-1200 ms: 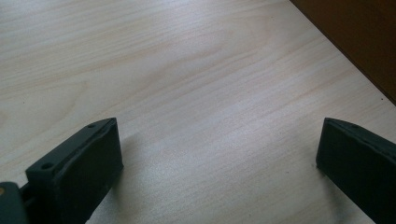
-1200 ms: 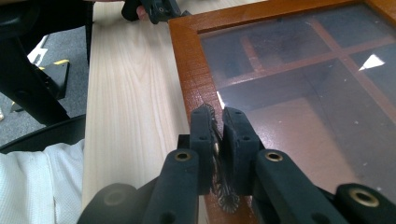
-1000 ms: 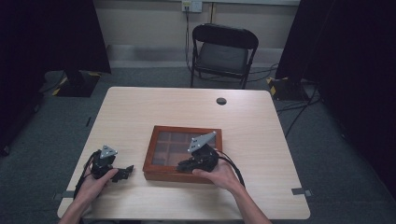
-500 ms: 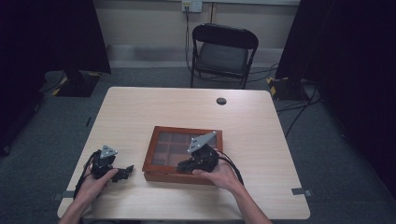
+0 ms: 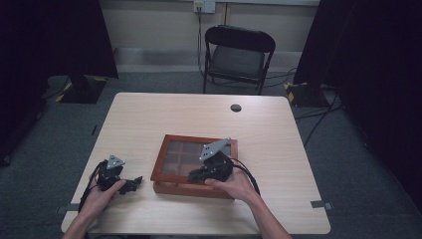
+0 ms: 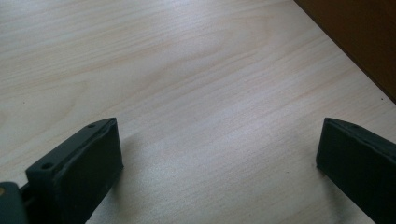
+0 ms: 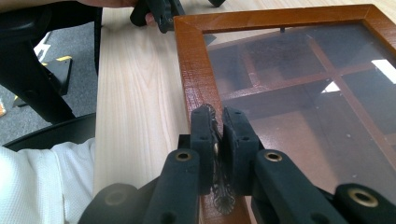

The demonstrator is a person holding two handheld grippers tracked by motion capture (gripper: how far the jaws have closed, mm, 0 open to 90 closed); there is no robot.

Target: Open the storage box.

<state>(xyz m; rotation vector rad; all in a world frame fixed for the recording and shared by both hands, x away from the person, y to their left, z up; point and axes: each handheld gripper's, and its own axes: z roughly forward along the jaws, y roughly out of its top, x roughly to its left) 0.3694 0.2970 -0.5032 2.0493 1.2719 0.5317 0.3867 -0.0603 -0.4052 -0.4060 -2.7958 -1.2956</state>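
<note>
High view shows the bench (image 5: 164, 117), a pale wood-grain top, carrying every item; behind it on the carpeted floor stands a black folding chair (image 5: 238, 57), well apart from the work; a small dark round disc (image 5: 236, 107) lies on the bench toward the far edge; the wooden box (image 5: 171, 157), a brown frame with a glazed lid over a grid of compartments, sits at the near centre of the bench, just in front of the person's right hand; the lid lies flat and closed on the frame; the right hand-held gripper (image 5: 195, 177) rests over the near edge of the box, grey plate uppermost, jaws pointing toward the left of the view; right gripper view shows this hand-held gripper (image 7: 219, 126) with jaws pressed almost together, pinching a small metal tab (image 7: 218, 140) at the frame edge of the wooden box (image 7: 196, 79); the exact nature of the tab cannot be told; the left hand-held gripper (image 5: 135, 181) lies low on the bench to the left of the box, apart from it; left gripper view shows its jaws spread wide over bare bench (image 6: 187, 93), nothing between them, with a corner of the box (image 6: 359, 32) at upper right.
</note>
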